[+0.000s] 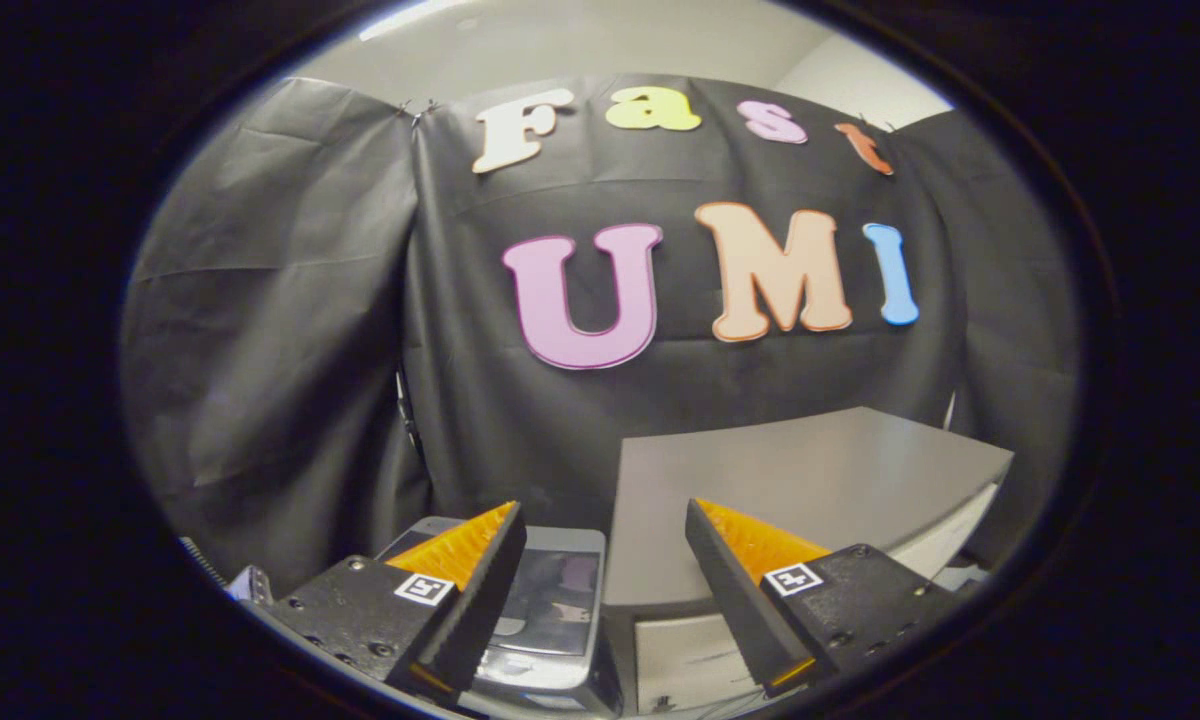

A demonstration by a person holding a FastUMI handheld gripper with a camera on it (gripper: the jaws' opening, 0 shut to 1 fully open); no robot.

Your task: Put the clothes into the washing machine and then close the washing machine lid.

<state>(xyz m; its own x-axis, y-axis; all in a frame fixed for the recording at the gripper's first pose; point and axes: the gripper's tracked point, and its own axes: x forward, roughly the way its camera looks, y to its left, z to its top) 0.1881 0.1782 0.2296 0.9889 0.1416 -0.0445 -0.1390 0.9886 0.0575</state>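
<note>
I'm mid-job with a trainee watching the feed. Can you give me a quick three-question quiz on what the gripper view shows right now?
1. True or false: the gripper is shut on a garment.
2. What lies just ahead of the fingers? A) washing machine lid B) basket C) chair
3. Fill in: beside the machine stands a grey ____.

Key: 1 false, the fingers are apart with nothing between them. 2 A, its glossy lid is down. 3 table.

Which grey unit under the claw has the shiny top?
The small grey washing machine by the left finger of the open claw: its dark lid is shiny. The bigger grey cabinet beside it has a matte top.
</note>
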